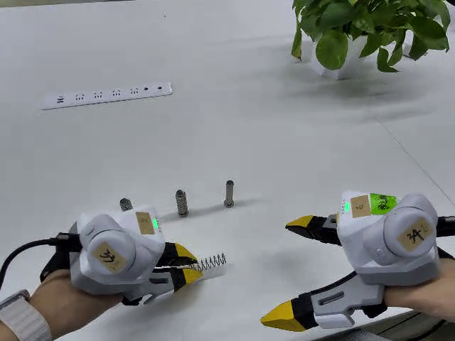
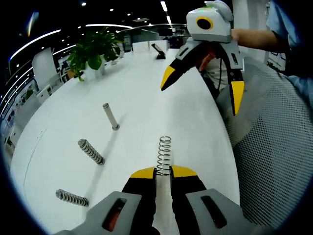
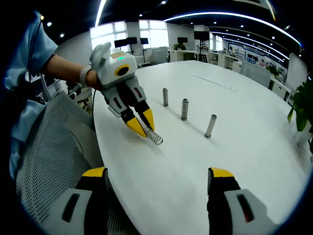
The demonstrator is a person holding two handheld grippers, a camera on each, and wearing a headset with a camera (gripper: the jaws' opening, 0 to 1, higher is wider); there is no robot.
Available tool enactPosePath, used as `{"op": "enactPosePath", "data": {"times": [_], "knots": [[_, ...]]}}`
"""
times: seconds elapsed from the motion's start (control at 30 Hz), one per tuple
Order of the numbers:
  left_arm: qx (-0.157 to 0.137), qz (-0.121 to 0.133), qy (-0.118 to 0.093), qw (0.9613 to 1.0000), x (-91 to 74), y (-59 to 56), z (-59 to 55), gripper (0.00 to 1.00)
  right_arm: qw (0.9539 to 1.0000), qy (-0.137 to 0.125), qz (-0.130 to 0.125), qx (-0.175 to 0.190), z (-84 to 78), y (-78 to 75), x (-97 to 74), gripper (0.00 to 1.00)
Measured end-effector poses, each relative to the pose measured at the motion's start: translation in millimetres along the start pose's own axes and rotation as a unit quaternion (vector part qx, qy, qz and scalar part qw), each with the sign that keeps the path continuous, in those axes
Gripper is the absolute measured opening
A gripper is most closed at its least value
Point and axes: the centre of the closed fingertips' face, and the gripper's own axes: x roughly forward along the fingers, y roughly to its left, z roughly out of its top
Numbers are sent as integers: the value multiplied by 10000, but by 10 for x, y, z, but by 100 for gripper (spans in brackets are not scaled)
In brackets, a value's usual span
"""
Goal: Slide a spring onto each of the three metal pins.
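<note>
One bare pin (image 1: pixel 229 193) stands upright on the table (image 1: pixel 284 128), ahead and right of the left gripper (image 1: pixel 190 264). Its jaws pinch a spring (image 1: pixel 212 263) by one end, axis nearly level. The right gripper (image 1: pixel 284 273) hangs wide, empty.

You are facing a table (image 1: pixel 270 128) where three pins are standing in a row. A first spring (image 2: pixel 73 198) is sitting on the left pin (image 1: pixel 126 204) and a second spring (image 2: pixel 93 152) on the middle pin (image 1: pixel 182 193); the right pin (image 1: pixel 229 193) is standing bare. Before the row, a loose spring (image 1: pixel 213 261) is sticking out from between the closed jaws of your left gripper (image 1: pixel 188 264). Your right gripper (image 1: pixel 276 273) is hovering well apart to the right, jaws spread. Behind the pins, a power strip (image 1: pixel 106 94) is lying to the left and a plant (image 1: pixel 362 28) is standing to the right.
</note>
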Motion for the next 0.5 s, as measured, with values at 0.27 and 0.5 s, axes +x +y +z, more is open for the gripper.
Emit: {"op": "enactPosePath", "data": {"times": [0.27,0.5], "knots": [[-227,256,-264,9991,-264,-71,25,10,9996,-25,192,-207,127,48,94,81],[-152,286,-371,9988,-380,-135,29,10,9983,-85,472,-328,282,121,183,75]]}}
